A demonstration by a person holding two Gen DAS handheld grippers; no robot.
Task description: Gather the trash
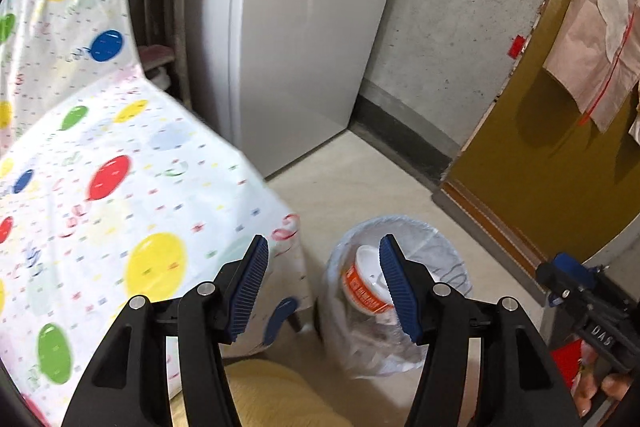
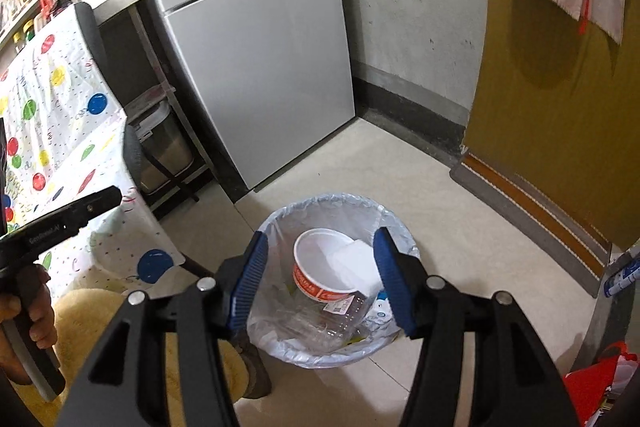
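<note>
The left hand-held gripper (image 1: 322, 291) stands about half open with nothing between its blue pads; the lined trash bin (image 1: 436, 239) sits on the floor just beyond and below its right finger. The right hand-held gripper (image 2: 318, 281) hangs directly above the same bin, also about half open and empty. Below it in the bin lie a red-and-white paper bowl (image 2: 320, 267), a white sheet (image 2: 358, 263) and a clear plastic bottle (image 2: 320, 323). The balloon-print worktop (image 1: 100, 187) lies left of both.

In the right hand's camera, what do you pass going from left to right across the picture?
Other gripper in a hand → balloon tablecloth → fridge → lined trash bin with a paper bowl inside → yellow door.
</note>
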